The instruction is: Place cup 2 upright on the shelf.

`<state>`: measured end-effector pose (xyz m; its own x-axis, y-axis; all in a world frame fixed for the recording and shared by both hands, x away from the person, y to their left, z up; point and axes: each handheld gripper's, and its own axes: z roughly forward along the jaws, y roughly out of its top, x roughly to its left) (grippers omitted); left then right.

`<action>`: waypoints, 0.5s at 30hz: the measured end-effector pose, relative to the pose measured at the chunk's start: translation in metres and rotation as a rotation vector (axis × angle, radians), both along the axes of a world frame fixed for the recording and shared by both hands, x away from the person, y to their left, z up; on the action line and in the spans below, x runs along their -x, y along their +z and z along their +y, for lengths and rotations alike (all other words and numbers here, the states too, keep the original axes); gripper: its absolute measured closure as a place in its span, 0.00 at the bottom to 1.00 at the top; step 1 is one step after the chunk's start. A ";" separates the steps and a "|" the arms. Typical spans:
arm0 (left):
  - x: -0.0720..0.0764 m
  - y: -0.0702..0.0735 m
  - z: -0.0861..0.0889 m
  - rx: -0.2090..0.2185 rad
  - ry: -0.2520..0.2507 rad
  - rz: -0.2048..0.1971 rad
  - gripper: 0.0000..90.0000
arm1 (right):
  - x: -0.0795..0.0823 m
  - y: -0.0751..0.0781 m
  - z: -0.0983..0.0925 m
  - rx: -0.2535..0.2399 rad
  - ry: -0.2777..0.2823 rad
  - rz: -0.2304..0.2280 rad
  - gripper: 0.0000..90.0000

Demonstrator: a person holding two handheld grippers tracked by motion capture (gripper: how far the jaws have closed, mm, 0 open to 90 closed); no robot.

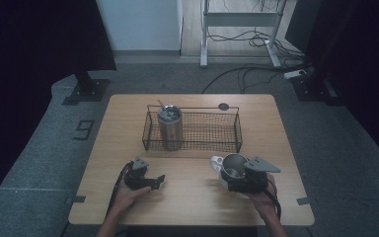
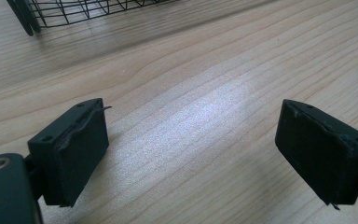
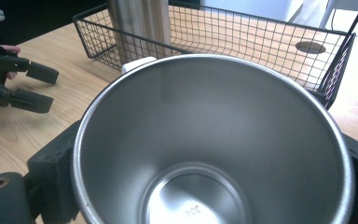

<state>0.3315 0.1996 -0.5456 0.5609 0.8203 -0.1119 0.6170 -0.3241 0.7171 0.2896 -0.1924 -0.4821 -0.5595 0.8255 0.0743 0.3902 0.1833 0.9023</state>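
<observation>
Wooden worktop (image 1: pixel 192 197) seen from above, with a black wire basket (image 1: pixel 237 129) set across its far half. An upright steel tumbler (image 1: pixel 170 127) with a lid stands inside the basket at its left end; the rest of the basket is bare mesh. A dark round hole (image 1: pixel 223 106) lies in the worktop just beyond the basket's far rim. Left gripper (image 1: pixel 159 181), held in the person's left hand (image 1: pixel 126 196), rests low over the near-left part of the worktop; in the left gripper view its jaws stand wide apart with only bare wood grain between them, and a corner of the basket shows at the upper left. Right gripper (image 1: pixel 225 173), held in the right hand (image 1: pixel 262 200), is at the near right, in front of the basket; its jaws are clamped on the outside of an open steel cup (image 1: pixel 235 166), one jaw on each side of the wall. A white part (image 1: pixel 216 162) projects from the cup's rim on the side toward the basket. In the right gripper view the cup's polished inside faces the camera, and the stamped figures "300" can be read on its bottom. On the floor to the left of the worktop, a dark mark (image 1: pixel 84 129) reads as the digit "9".
</observation>
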 end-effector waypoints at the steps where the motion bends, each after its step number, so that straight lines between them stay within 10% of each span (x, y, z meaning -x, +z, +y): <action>1: 0.000 0.000 0.000 0.002 -0.001 0.001 0.11 | 0.000 0.001 0.000 0.000 0.000 -0.001 0.07; 15: 0.001 0.001 0.000 0.006 -0.006 -0.001 0.11 | -0.008 0.019 -0.001 -0.025 0.000 -0.009 0.07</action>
